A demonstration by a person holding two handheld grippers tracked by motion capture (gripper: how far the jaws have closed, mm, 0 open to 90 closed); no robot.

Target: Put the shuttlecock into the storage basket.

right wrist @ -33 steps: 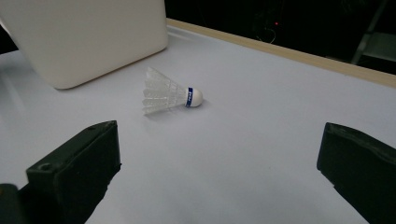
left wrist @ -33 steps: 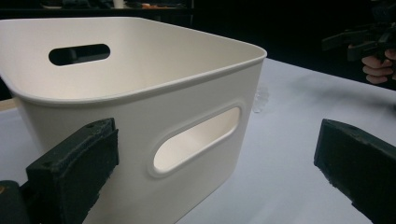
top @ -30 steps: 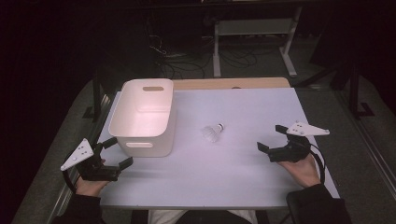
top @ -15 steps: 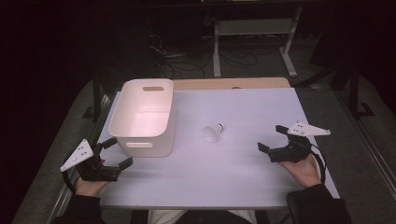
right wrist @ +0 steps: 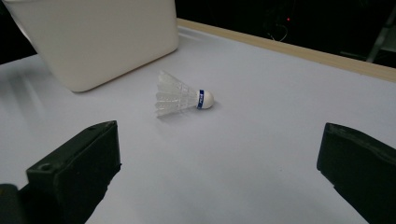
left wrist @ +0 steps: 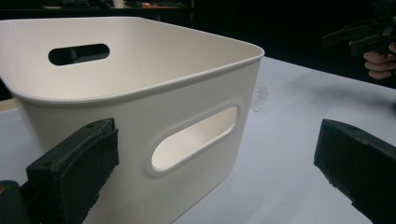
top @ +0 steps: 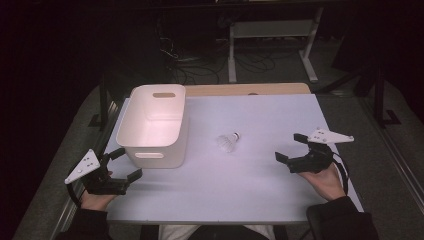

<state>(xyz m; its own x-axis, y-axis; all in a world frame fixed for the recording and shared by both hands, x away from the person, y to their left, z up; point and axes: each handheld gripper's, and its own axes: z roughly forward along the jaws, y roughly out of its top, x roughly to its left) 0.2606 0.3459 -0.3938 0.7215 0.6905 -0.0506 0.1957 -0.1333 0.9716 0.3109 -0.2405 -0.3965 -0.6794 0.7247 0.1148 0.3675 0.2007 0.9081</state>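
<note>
A white shuttlecock (top: 228,142) (right wrist: 182,99) lies on its side in the middle of the white table (top: 250,185), its cork tip with a blue band pointing away. A white plastic bin (top: 154,125) (left wrist: 135,107) with handle slots stands to its left and looks empty. My left gripper (top: 121,164) rests at the front left corner, open, its jaws facing the bin's near wall. My right gripper (top: 292,147) sits at the right side, open and empty, pointing at the shuttlecock from a short distance.
A wooden strip (top: 250,89) runs along the table's far edge. Beyond it, on the dark floor, are cables (top: 190,65) and a metal frame (top: 272,37). Open tabletop lies between the two grippers.
</note>
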